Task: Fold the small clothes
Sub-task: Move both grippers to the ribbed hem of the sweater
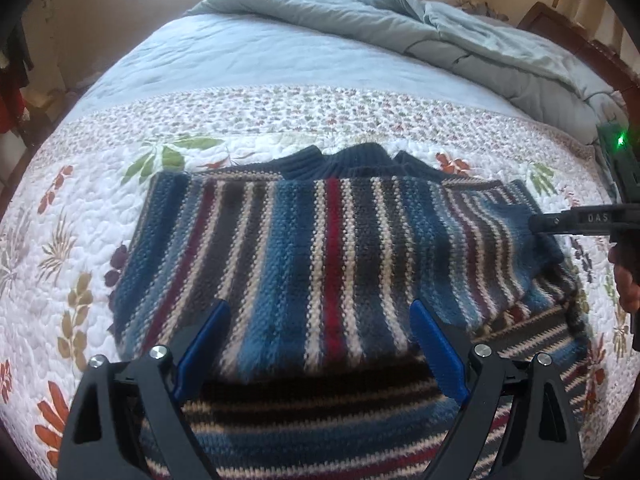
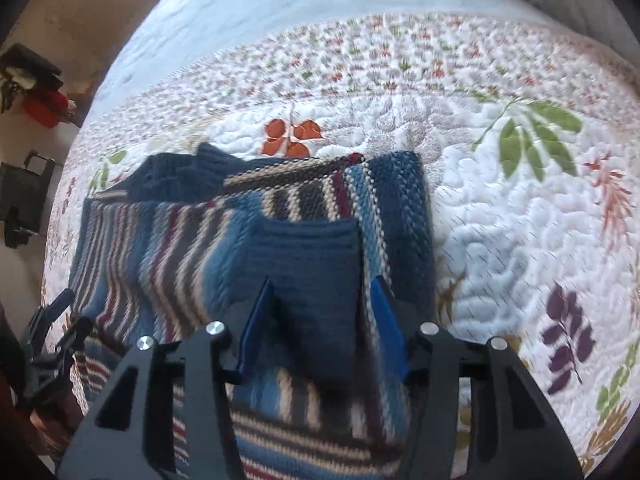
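Bedroom setting: a wide bed covered by a white quilted bedspread printed with coloured leaves and flowers (image 1: pixel 100 216), its far half plain pale blue; a rumpled grey-green duvet (image 1: pixel 460 32) lies heaped at the head end against a dark wooden headboard (image 1: pixel 568 28).

Item 1: small knitted sweater, striped in blue, navy, cream and dark red, with ribbed navy collar (image 1: pixel 304 248). Position: flat on the floral part of the bedspread, collar pointing toward the duvet. Condition: partly folded; on the right side a sleeve with a plain blue ribbed cuff (image 2: pixel 308 256) is laid inward across the body, and a band of crosswise stripes lies along the near edge.

Item 2: left gripper, black frame with blue finger pads (image 1: pixel 320 344). Position: above the near part of the sweater, angled steeply down. Jaws spread wide, one pad to each side of the central stripes; nothing is pinched between them.

Item 3: right gripper, same make (image 2: pixel 324 316). Position: over the folded sleeve at the sweater's right edge; in the left wrist view its black finger reaches in from the right at the sleeve. Jaws stand roughly half apart, with the blue cuff lying between the pads; neither pad presses on the knit.

Item 4: dark clothing and a red object beside the bed at left, too blurred to identify.
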A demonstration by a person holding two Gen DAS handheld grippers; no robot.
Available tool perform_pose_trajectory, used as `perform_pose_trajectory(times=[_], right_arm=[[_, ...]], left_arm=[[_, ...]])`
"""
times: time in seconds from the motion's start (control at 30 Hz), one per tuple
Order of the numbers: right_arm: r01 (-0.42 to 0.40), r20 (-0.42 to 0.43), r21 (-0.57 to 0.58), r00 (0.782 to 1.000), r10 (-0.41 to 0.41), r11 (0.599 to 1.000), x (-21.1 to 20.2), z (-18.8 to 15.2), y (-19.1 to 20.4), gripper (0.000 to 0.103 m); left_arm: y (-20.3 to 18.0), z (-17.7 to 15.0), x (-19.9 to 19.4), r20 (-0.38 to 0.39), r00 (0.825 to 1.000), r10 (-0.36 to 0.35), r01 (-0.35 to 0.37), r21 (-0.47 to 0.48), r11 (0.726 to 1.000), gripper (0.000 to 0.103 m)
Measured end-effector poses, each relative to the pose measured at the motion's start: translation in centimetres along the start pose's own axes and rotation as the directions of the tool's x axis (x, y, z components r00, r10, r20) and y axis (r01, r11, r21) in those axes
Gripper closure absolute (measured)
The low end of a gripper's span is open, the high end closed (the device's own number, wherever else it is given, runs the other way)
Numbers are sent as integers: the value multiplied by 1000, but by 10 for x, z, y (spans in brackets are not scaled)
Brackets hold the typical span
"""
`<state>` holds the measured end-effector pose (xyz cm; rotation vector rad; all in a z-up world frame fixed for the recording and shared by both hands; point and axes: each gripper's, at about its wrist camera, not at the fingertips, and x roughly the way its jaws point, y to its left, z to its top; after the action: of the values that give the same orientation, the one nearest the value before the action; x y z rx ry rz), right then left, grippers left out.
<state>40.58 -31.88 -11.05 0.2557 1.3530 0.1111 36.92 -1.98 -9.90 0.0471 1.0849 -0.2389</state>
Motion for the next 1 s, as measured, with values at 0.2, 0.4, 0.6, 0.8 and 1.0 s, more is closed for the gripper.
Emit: perform_pose_trajectory(times=[0.2, 0.4, 0.6, 0.8, 1.0], right_arm=[[-15, -6, 5, 1000, 15, 1000, 21, 15, -1, 83], [-14, 178, -85, 984, 29, 996, -19, 19, 13, 90], [90, 52, -30, 995, -88, 996, 18, 16, -3, 86], [73, 129, -49, 989, -67, 996, -8, -8, -2, 67], [-50, 81, -100, 995, 58, 994, -43, -95, 8, 67]], left_arm=[[14, -4, 30, -59, 998, 22, -23, -27, 999, 12], [18, -13, 40, -49, 999, 13, -15, -29, 999, 9], [13, -13, 45, -53, 998, 41, -42, -21, 999, 4], [18, -23, 18, -64, 998, 9, -11, -35, 999, 4], [39, -79, -27, -63, 994, 88, -87, 13, 996, 4]])
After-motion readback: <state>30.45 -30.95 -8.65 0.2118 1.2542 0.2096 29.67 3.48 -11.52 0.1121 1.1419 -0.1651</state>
